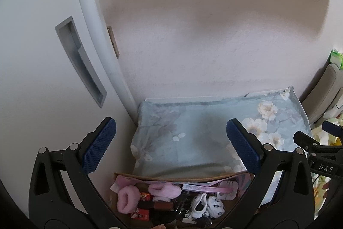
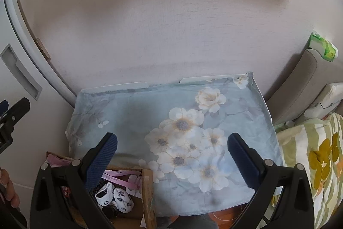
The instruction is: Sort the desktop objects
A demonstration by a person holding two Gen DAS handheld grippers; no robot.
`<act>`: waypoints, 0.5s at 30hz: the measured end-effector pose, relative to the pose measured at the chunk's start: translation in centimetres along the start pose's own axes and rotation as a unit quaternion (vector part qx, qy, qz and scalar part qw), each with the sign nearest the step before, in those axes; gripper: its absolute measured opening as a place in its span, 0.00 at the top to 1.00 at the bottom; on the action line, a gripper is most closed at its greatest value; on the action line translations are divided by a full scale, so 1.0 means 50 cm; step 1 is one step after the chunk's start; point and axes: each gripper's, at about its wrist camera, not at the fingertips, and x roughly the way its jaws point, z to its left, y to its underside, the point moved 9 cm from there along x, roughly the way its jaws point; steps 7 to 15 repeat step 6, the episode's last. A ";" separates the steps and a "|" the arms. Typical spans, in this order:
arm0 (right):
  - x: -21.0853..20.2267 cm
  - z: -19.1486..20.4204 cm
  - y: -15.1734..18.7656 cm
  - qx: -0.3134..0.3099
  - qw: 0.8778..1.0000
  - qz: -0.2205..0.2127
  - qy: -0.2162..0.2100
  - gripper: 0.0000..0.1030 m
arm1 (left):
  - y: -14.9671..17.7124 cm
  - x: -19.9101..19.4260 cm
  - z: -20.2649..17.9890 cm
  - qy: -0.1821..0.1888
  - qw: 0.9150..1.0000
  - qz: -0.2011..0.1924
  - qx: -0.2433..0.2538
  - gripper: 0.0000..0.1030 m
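A brown cardboard box (image 1: 120,175) sits low in the left wrist view, and its wall shows in the right wrist view (image 2: 148,194). It holds pink fluffy hair ties (image 1: 126,199), white patterned baby shoes (image 1: 208,205), also in the right wrist view (image 2: 114,196), red packets (image 1: 140,215) and a pink strip (image 1: 199,187). My left gripper (image 1: 171,141) is open and empty above the box. My right gripper (image 2: 172,149) is open and empty over a pale blue floral cloth (image 2: 182,121).
The floral cloth (image 1: 193,132) covers a low surface against the pale wall. A white cabinet door with a recessed handle (image 1: 79,61) stands at left. A green-striped floral cushion (image 2: 310,160) and a beige chair back (image 2: 300,83) are at right.
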 end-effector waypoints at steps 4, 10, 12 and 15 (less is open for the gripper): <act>0.005 0.004 -0.001 -0.005 1.000 0.005 -0.002 0.01 | 0.001 0.003 0.001 0.001 1.000 0.000 -0.002 0.00; 0.008 0.006 -0.002 -0.007 1.000 0.006 -0.005 0.01 | 0.002 0.003 0.002 -0.003 1.000 0.000 -0.001 0.00; 0.008 0.006 -0.002 -0.007 1.000 0.006 -0.005 0.01 | 0.002 0.003 0.002 -0.003 1.000 0.000 -0.001 0.00; 0.008 0.006 -0.002 -0.007 1.000 0.006 -0.005 0.01 | 0.002 0.003 0.002 -0.003 1.000 0.000 -0.001 0.00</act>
